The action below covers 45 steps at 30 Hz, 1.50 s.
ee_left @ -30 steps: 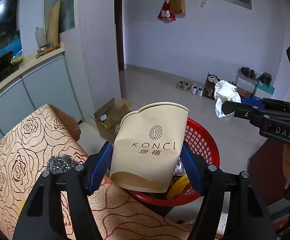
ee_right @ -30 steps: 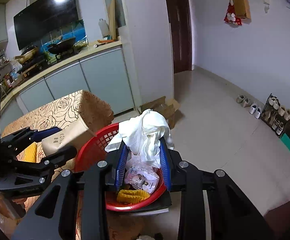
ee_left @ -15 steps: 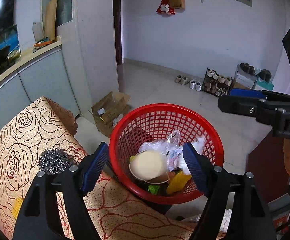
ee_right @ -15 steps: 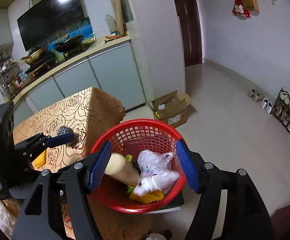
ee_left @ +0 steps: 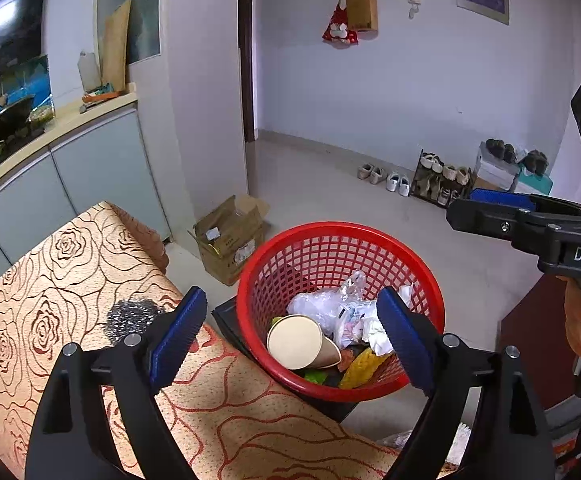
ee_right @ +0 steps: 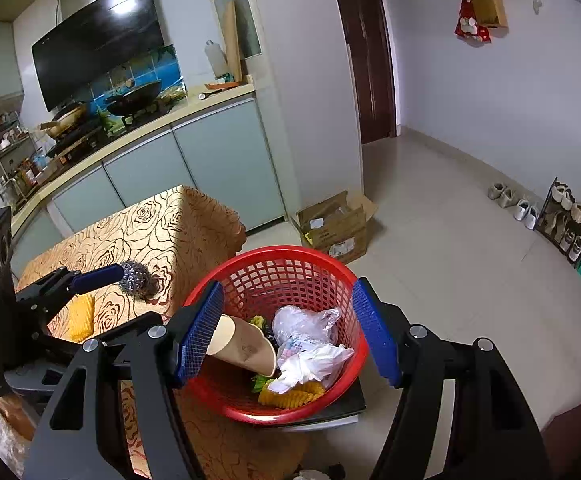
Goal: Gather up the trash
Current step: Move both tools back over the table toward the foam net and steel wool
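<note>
Right now both grippers hang over the red basket (ee_left: pixel 418 276), each w/ jaws spread wide and nothing between them. Left gripper (ee_left: pixel 290 334) has its blue pads either side of the basket's near-left rim; one pad sits above the table's far edge, the other over the basket interior. Right gripper (ee_right: pixel 290 334) straddles the basket too, pads approx. level w/ the rim on both sides.

Basket stands on a dark flat thing just off the table's far-right corner, touching or nearly touching the tablecloth (ee_left: pixel 50 264) edge; can't tell which. Inside it: a tan paper cup (ee_left: pixel 300 342) lying on its side, a crumpled clear plastic bag (ee_left: pixel 322 302) w/ printed wrappers beside it, white tissue (ee_right: pixel 310 364) on top of the pile, yellow ridged scrap (ee_right: pixel 290 396) at the near wall, and bits of green under the cup.

On the table, near the far edge, a steel wool scrubber (ee_right: pixel 134 276) rests on the rose-pattern cloth, just beside the left gripper's pad in the right wrist view. A yellow item (ee_right: pixel 80 316) lies further in from that edge, partly hidden by the left gripper body.

Beyond the basket, an open cardboard box (ee_left: pixel 230 236) sits on the floor by the wall corner.
</note>
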Motion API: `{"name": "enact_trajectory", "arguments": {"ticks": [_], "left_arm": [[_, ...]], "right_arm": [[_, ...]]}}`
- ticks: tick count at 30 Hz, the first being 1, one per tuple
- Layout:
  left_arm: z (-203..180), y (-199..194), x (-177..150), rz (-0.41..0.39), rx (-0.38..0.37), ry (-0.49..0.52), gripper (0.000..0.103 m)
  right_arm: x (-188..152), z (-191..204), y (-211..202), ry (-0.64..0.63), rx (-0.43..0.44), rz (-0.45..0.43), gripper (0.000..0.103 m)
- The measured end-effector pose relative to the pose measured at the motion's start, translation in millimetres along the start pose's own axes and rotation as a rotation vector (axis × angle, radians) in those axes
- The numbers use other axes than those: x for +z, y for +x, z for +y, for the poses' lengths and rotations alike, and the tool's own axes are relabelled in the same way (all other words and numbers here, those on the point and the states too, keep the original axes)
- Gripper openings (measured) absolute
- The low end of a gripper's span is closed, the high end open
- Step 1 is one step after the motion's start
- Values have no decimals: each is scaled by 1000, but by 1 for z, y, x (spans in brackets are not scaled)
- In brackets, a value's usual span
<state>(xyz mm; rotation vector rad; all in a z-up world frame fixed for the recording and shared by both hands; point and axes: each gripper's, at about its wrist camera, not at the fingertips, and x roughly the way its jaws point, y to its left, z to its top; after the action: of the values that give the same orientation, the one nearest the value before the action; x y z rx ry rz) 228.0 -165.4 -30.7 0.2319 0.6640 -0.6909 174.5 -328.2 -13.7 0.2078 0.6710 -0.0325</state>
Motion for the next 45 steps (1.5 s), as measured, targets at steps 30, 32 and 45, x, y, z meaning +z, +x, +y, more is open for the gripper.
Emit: {"name": "enact_trajectory", "arguments": {"ticks": [30,32,45], "left_arm": [[91,-114,-51,-115,439,-276,87],[99,-119,-58,-107,460,-296,87],[143,-136,-104,-53,513,-396,87]], "right_arm": [[-16,101,7,-115,70,-42,65],[-16,110,10,-130,81,-37,65],[-23,150,43,-197,122,19,66]]}}
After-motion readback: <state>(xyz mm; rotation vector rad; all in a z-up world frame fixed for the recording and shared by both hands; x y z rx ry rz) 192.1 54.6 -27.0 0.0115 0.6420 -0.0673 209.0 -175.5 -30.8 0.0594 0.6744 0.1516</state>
